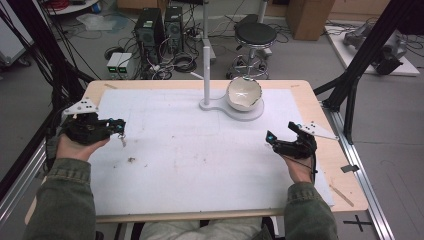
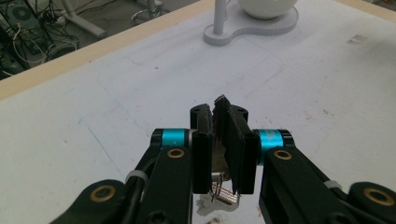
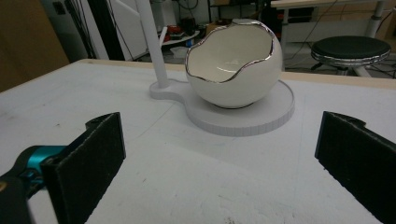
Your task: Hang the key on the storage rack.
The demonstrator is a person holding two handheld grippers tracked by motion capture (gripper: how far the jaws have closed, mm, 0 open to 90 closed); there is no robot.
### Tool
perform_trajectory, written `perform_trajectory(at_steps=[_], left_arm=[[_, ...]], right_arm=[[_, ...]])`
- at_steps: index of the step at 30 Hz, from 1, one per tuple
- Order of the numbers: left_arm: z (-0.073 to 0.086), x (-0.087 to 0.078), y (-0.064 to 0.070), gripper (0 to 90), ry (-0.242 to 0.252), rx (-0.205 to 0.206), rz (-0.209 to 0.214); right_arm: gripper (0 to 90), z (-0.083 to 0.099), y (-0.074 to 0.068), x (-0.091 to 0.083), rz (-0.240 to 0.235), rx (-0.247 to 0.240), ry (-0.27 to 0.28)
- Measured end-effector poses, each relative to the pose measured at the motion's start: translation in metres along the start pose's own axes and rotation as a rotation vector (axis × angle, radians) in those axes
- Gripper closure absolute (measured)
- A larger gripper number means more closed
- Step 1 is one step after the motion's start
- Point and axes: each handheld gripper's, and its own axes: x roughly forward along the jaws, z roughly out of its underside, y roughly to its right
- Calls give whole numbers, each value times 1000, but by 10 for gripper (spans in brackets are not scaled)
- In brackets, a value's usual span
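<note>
My left gripper (image 1: 120, 128) hovers over the left side of the white mat (image 1: 200, 160), shut on a small key (image 2: 219, 102). The key's dark tip pokes up between the jaws, and a silver ring with a tag (image 2: 224, 195) dangles beneath; that hanging part is the key's ring (image 1: 122, 141) in the high view. My right gripper (image 1: 270, 137) is at the right of the mat, open and empty (image 3: 223, 135). It faces a white egg-shaped bowl (image 3: 233, 60) with a silver jagged rim. The bowl (image 1: 243, 93) rests on a round white base (image 3: 264, 116) joined to an upright white pole (image 1: 205, 50).
A few dark crumbs (image 1: 131, 160) lie on the mat near the left hand. The wooden table edge (image 1: 345, 165) borders the mat. Black frame posts (image 1: 352, 95) stand at both sides; a stool (image 1: 255, 35) and computer towers (image 1: 150, 27) are on the floor behind.
</note>
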Motion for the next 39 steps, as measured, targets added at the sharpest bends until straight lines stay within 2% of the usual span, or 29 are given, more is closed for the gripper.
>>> perform_trajectory(at_steps=[6, 8, 11, 14, 15, 20, 24, 30, 39], left_arm=[[-17, 2, 2, 808, -3, 23, 6], [-24, 4, 3, 808, 2, 13, 6], [-32, 5, 4, 808, 5, 21, 6], [-45, 6, 6, 808, 17, 38, 11], [-45, 6, 6, 808, 17, 38, 11], [-66, 9, 6, 808, 8, 72, 22], [-77, 13, 3, 808, -7, 77, 20], [-92, 16, 3, 808, 7, 87, 25], [-108, 25, 5, 808, 1, 104, 30]], right_arm=[[6, 0, 1, -1, -1, 5, 3], [6, 0, 1, -1, 0, 9, 3], [6, 0, 1, -2, -1, 12, 6], [6, 0, 1, -2, -2, 18, 9], [6, 0, 1, -2, -2, 18, 9], [6, -1, 2, -3, -1, 17, 13], [6, 0, 2, -3, -1, 18, 9], [6, 0, 1, -2, -4, 15, 6], [6, 0, 2, -2, -6, 14, 7]])
